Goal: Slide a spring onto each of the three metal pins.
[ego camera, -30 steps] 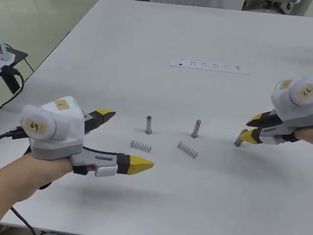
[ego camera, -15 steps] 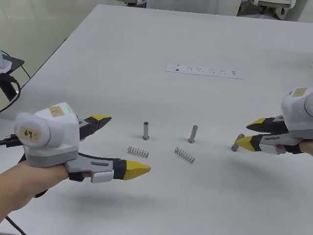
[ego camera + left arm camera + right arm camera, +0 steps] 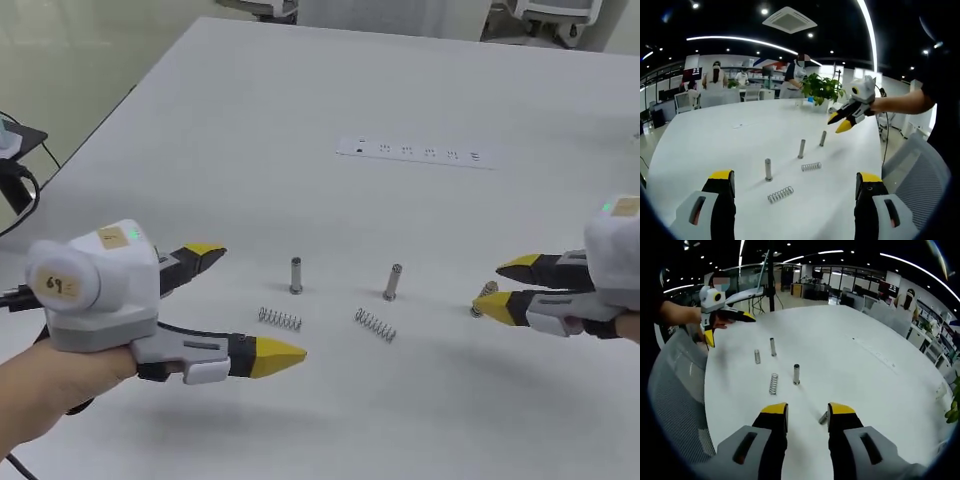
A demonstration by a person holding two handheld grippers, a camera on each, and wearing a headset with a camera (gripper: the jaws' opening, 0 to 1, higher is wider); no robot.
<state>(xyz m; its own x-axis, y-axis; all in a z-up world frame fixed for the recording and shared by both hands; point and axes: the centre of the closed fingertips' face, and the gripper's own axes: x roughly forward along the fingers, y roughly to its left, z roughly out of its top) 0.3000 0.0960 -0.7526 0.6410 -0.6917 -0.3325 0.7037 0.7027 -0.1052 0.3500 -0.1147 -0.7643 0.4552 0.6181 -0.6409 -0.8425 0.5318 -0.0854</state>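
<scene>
Two bare metal pins (image 3: 296,275) (image 3: 392,282) stand upright mid-table. A loose spring (image 3: 279,319) (image 3: 375,325) lies in front of each. A third pin (image 3: 484,298) stands at the right, seemingly with a spring on it. My right gripper (image 3: 508,285) is open, its tips just right of that pin without touching it. In the right gripper view the pin (image 3: 824,417) leans between my jaws. My left gripper (image 3: 240,302) is wide open, holds nothing and hovers left of the pins. The left gripper view shows pins (image 3: 768,169) (image 3: 801,148) (image 3: 823,138) and springs (image 3: 780,194) (image 3: 811,166).
A white power strip (image 3: 415,153) lies flat on the white table (image 3: 250,120) behind the pins. The table's left edge drops off near a black cable (image 3: 18,180). An office chair (image 3: 912,165) is beside the table. People stand far off.
The head camera has shifted a little. My right gripper has sunk slightly beside the third pin. The left gripper, pins and loose springs have stayed put.
</scene>
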